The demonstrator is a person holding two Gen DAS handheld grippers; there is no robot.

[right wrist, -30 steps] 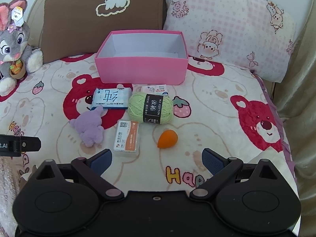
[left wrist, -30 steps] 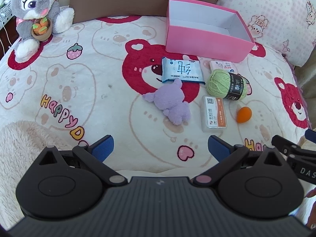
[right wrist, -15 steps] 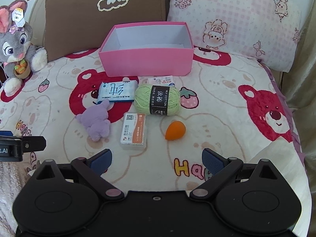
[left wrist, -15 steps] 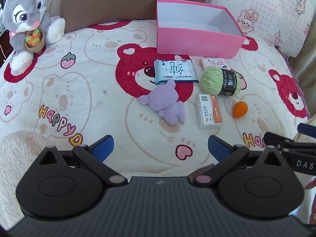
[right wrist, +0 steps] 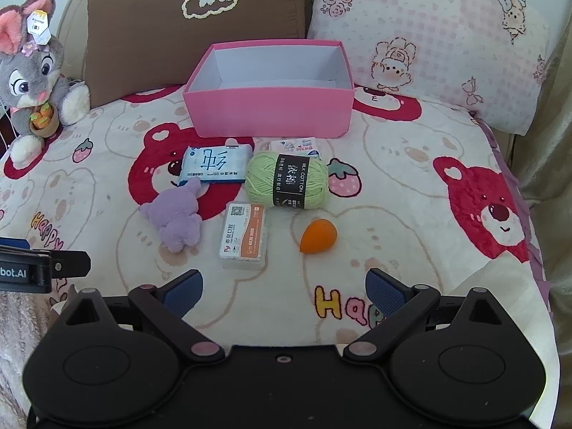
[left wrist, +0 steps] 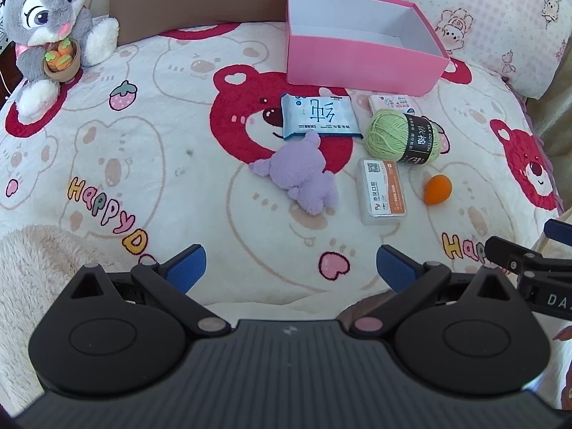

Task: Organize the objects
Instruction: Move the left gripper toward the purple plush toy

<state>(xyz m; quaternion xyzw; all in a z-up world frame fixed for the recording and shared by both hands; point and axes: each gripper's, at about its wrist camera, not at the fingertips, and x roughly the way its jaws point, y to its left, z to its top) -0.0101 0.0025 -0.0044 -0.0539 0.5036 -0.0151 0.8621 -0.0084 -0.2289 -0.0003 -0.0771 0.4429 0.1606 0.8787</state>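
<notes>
On the soft bear-print bed point(right wrist: 411, 178), with both grippers' fingers point(right wrist: 384, 291) spread apart and holding nothing, the clustered items ahead of them, short of the pink box point(right wrist: 268, 114), risk nudging: the orange egg-shaped sponge point(right wrist: 318, 236) may roll when pinched.

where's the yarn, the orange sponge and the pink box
yarn point(right wrist: 286, 179), right wrist view, on its black label band
orange sponge point(right wrist: 318, 236), right wrist view, middle of its body
pink box point(right wrist: 270, 112), right wrist view, on its front wall

The yarn ball point(right wrist: 287, 179) has a band reading "MILK COTTON"; the blanket point(right wrist: 393, 236) at 6 o'clock reads "Happy"; the left gripper point(right wrist: 21, 268) shows "bot.AI".
</notes>
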